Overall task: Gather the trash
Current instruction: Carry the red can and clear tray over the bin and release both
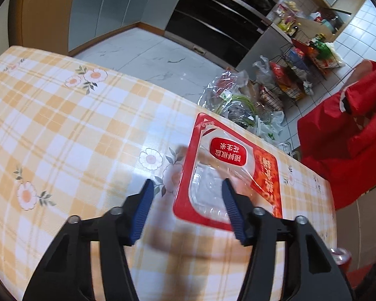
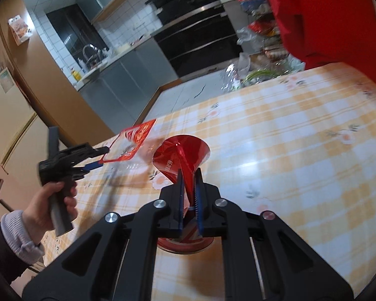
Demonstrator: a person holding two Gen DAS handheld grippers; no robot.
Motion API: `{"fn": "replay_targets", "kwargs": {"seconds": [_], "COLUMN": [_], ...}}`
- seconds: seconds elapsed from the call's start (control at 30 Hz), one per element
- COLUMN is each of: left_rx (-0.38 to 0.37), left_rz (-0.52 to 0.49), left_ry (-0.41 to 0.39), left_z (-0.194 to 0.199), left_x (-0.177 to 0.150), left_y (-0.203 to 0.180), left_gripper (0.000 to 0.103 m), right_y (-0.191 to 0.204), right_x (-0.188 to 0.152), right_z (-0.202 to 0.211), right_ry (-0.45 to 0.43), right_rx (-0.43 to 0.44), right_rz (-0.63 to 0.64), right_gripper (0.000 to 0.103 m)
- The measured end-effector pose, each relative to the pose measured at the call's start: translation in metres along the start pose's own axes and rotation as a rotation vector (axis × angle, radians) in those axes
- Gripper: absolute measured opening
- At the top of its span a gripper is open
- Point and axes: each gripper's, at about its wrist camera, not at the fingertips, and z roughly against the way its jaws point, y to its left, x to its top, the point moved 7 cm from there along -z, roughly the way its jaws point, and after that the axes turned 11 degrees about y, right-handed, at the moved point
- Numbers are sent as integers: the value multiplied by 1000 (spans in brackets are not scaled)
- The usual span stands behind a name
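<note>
A red and clear snack packet lies flat on the yellow checked tablecloth near the table's far edge. My left gripper is open over the packet's near left corner. Its right finger overlaps the clear film, and its left finger stands over bare cloth. The right wrist view shows the same packet at the left gripper's tips. My right gripper is shut on a crumpled red foil wrapper, which fans out above the table. A red rounded part shows beneath the fingers.
A red garment hangs past the table's right end. Plastic bags of groceries and a wire rack crowd the floor beyond the table edge. A black oven and grey cabinets stand behind. A hand holds the left gripper.
</note>
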Motion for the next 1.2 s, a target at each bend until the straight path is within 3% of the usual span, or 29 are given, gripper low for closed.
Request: {"fn": "replay_targets", "kwargs": {"seconds": [0.03,0.07,0.1,0.2,0.4,0.63,0.8,0.97,1.2], "left_rx": [8,14,14,26,67,93,69,43,50], "left_rz": [5,10,13,-25,-146,-281,-308,-268,-245], "left_ry": [1,5,10,-10,-64,-119,-145,-171,-211], "left_z": [-3,-5,-6,1,49,133,199,263,327], "left_x": [1,0,0,-5,-25,-77,-130,-186,-254], "left_y": [1,1,2,-1,-8,-10,1,23,49], "left_gripper": [39,24,19,15,11,9,9,9,9], "right_y": [-2,-5,-7,-10,1,37,62,87,119], "right_x": [-3,-8,-10,-21,-45,-83,-109,-137,-174], "right_z": [5,13,16,30,54,77,102,128,154], "right_ry": [-5,-11,-14,-26,-56,-64,-79,-77,-48], "right_rx": [-5,-13,-17,-42,-44,-13,-22,3,16], "right_rz": [1,4,6,16,22,38,61,73,106], "right_gripper": [11,11,11,11,11,11,11,11,11]}}
